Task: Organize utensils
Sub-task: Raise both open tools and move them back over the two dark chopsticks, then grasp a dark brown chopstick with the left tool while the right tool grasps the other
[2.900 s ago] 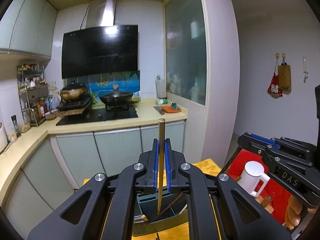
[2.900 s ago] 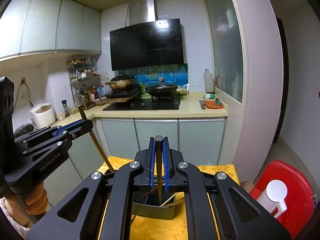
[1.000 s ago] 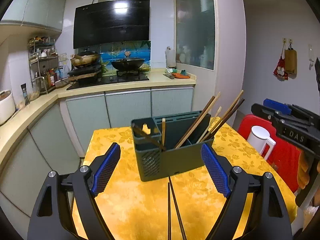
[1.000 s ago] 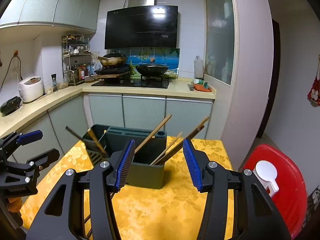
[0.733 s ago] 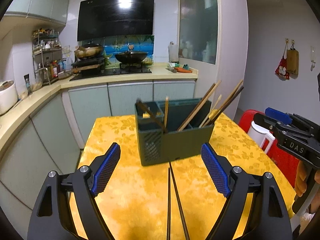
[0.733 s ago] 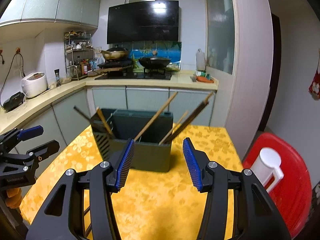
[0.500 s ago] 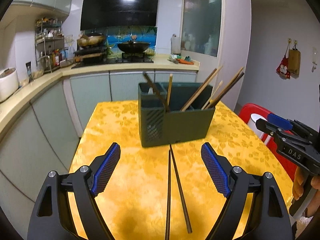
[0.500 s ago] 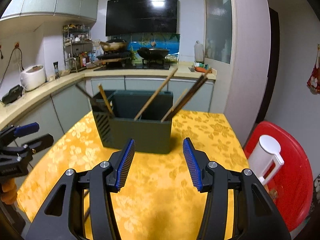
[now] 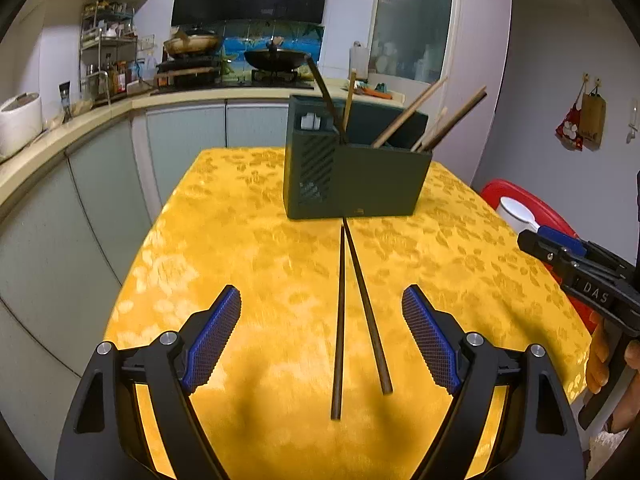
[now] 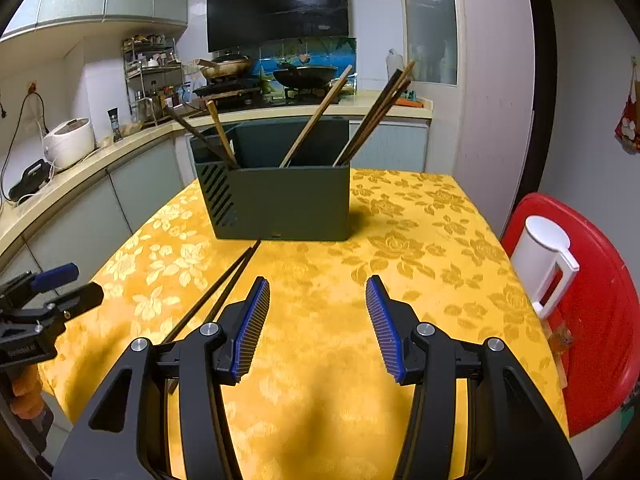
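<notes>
A dark green utensil holder (image 9: 352,176) stands on the yellow tablecloth (image 9: 248,248), with several chopsticks leaning in its compartments; it also shows in the right wrist view (image 10: 280,200). Two dark chopsticks (image 9: 352,304) lie on the cloth in front of it, meeting near its base; they also show in the right wrist view (image 10: 216,292). My left gripper (image 9: 320,336) is open and empty, low over the cloth, straddling the chopsticks' near ends. My right gripper (image 10: 316,324) is open and empty, to the right of the chopsticks.
A red stool (image 10: 592,320) with a white cup (image 10: 540,264) stands right of the table. Kitchen counters (image 9: 100,120) and a stove (image 9: 240,68) lie behind. The table's left edge drops off toward the cabinets (image 9: 60,240).
Both grippers let go of chopsticks into the holder, opened, then pulled back and sank toward the table. The two chopsticks on the cloth now lie between the left gripper's fingers.
</notes>
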The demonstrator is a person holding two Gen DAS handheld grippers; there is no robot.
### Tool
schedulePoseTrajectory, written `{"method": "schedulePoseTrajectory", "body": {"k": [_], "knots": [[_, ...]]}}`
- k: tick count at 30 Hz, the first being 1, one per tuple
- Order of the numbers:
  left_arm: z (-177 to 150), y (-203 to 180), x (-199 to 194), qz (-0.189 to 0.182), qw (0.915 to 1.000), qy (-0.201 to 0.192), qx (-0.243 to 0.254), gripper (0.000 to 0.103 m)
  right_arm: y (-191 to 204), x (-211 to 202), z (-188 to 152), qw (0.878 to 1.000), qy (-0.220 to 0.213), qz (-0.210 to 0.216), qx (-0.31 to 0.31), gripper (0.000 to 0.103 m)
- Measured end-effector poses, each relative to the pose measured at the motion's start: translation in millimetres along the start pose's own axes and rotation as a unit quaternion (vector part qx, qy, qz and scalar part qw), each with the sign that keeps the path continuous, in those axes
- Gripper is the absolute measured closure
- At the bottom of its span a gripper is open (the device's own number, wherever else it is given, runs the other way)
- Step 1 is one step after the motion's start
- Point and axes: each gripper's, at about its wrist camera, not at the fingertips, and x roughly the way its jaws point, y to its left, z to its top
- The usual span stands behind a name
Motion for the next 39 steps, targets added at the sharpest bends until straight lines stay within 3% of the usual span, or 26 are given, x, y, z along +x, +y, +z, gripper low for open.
{"method": "schedulePoseTrajectory", "body": {"k": [13,18,29,36,39], "knots": [[-41.9,-10.9,-2.8,0.01,0.9996,0.011,0.024,0.023,3.2,-3.9,-27.4,1.0,0.006,-0.002,-0.007,0.054],[-55.8,-10.9,-0.4,-0.008,0.9992,0.022,0.033,0.024,8.8,-0.5,-33.7,1.0,0.014,0.0,-0.016,0.054],[-75.3,-12.4,26.2,-0.021,0.9963,0.075,0.036,0.064,7.5,2.3,-36.3,1.0,0.018,-0.003,-0.012,0.054],[-75.3,-13.9,35.2,-0.01,0.996,0.08,0.04,0.072,14.6,8.7,-42.5,0.999,0.03,0.005,-0.019,0.054],[-75.1,-15.0,37.0,-0.002,0.9957,0.078,0.049,0.086,20.1,11.0,-45.4,0.999,0.034,0.011,-0.024,0.054]]}}
